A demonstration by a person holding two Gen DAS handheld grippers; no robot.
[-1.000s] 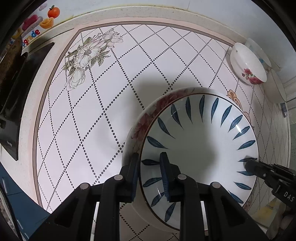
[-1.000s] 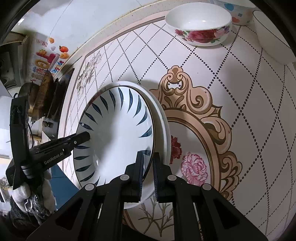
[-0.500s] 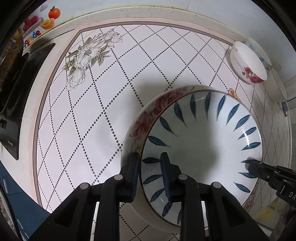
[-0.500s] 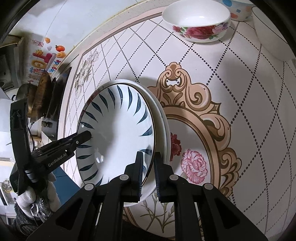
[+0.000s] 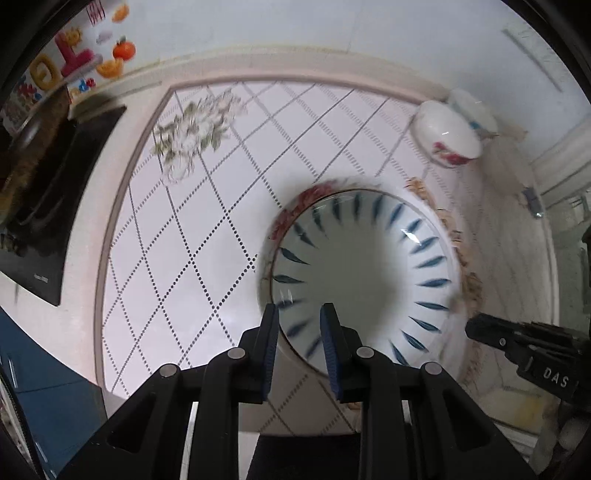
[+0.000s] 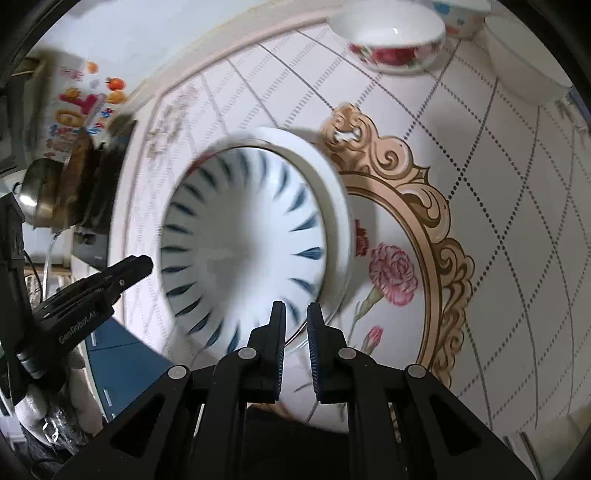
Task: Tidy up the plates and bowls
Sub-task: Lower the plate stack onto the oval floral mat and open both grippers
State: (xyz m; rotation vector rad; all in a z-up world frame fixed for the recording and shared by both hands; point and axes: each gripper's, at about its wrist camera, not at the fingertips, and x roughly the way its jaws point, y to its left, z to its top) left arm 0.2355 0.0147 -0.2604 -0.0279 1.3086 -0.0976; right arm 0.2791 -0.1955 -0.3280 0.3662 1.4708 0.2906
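A white bowl with blue leaf strokes (image 5: pixel 365 273) (image 6: pixel 243 243) sits nested inside a larger white bowl with red roses on its outside (image 5: pixel 314 194) (image 6: pixel 338 206). The pair hangs off the table, blurred by motion. My left gripper (image 5: pixel 298 326) is shut on the near rim of the stack, one finger outside and one inside. My right gripper (image 6: pixel 296 319) is shut on the opposite rim in the same way. The right gripper's fingers (image 5: pixel 491 332) show at the stack's far side, and the left gripper's fingers (image 6: pixel 125 271) appear at the left, held by a gloved hand (image 6: pixel 48 406).
A rose-patterned bowl (image 5: pixel 448 142) (image 6: pixel 393 40) stands at the back of the table, a plain white bowl (image 6: pixel 524 55) and a cartoon-print bowl (image 6: pixel 458 16) beside it. The table cover (image 6: pixel 498 229) has a lattice and a gold frame. A black cooktop (image 5: pixel 62 192) with a pan (image 6: pixel 40 199) lies left.
Both grippers have risen with the nested bowls still pinched at the rim. The table pattern now looks farther away, and the stack has tilted a little.
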